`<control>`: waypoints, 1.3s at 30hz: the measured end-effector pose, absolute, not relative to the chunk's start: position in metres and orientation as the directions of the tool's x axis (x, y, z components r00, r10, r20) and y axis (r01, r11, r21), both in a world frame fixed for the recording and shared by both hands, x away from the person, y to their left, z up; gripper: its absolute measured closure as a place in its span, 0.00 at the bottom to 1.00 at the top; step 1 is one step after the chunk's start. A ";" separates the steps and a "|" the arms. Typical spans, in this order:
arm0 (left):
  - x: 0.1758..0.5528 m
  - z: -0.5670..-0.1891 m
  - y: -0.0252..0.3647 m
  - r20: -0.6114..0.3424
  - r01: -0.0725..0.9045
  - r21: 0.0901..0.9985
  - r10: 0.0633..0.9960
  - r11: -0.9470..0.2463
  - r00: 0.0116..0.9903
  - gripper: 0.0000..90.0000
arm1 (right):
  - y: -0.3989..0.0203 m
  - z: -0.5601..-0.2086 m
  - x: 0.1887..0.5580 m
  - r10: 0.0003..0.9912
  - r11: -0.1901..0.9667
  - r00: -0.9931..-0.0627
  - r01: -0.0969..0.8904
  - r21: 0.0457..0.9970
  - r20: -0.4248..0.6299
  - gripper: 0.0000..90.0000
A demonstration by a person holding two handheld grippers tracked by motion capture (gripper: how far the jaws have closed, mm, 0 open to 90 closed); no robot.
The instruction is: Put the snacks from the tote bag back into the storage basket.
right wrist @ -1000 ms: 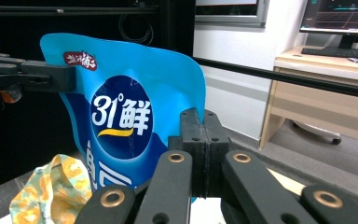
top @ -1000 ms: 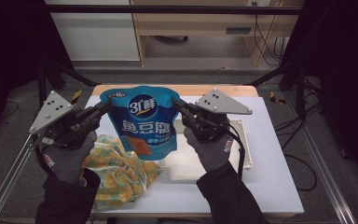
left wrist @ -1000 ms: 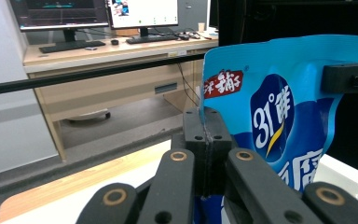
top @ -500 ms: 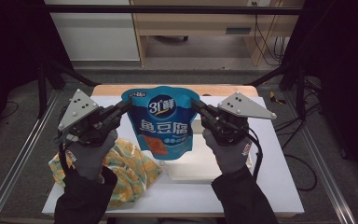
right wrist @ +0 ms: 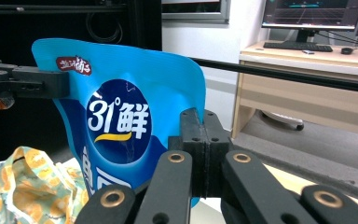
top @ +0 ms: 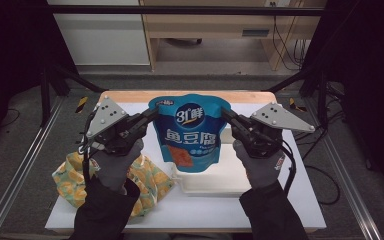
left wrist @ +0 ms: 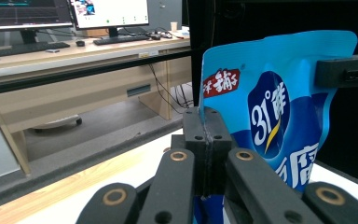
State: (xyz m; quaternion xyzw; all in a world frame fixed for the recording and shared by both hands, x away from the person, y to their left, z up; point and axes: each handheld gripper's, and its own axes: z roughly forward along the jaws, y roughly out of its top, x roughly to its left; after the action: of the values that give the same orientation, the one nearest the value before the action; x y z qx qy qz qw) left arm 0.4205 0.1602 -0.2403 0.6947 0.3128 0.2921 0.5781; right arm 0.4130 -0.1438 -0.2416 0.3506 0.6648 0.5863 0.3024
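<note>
In the high view the blue snack pouch (top: 190, 131) hangs upright in the air above the counter (top: 300, 200), between the two hands. The left tongs (top: 152, 114) pinch its upper left corner and the right tongs (top: 226, 114) pinch its upper right corner, so the pouch is stretched flat between them. Under its lower edge lies a white tray (top: 215, 181), and a yellow patterned cloth bag (top: 147, 182) lies on the counter beside the left hand (top: 114, 167). In the left gripper view the left tongs (left wrist: 206, 140) are fully closed, and the side seam of the blue snack pouch (left wrist: 279, 112) is clamped between the two jaws; the other tongs hold the far corner. In the right gripper view the right tongs (right wrist: 200, 140) are closed in the same way on the opposite edge of the blue snack pouch (right wrist: 126, 116), and the yellow patterned cloth bag (right wrist: 32, 182) shows low on the left. I judge that the step in hand is to carry the pouch with both hands. The next move probably calls for lowering it evenly, both hands together, into the tray or toward the bag, without pulling the corners apart too hard.
</note>
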 end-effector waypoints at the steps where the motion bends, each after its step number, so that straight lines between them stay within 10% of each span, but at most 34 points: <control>1: 0.421 -0.241 0.158 0.044 0.098 0.986 0.770 -0.137 0.636 1.00 | -0.144 -0.242 0.413 0.821 0.067 -0.571 0.112 0.992 0.009 1.00; 39: 0.442 -0.283 0.122 0.031 0.148 0.973 0.733 -0.179 0.680 1.00 | -0.180 -0.287 0.418 0.854 0.046 -0.517 0.185 0.982 0.058 1.00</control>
State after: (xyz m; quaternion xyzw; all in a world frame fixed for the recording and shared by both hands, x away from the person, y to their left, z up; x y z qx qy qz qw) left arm 0.4422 0.1220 -0.2833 0.7225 0.3047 0.2594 0.5638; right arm 0.4180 -0.1800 -0.2868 0.3934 0.6603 0.5678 0.2946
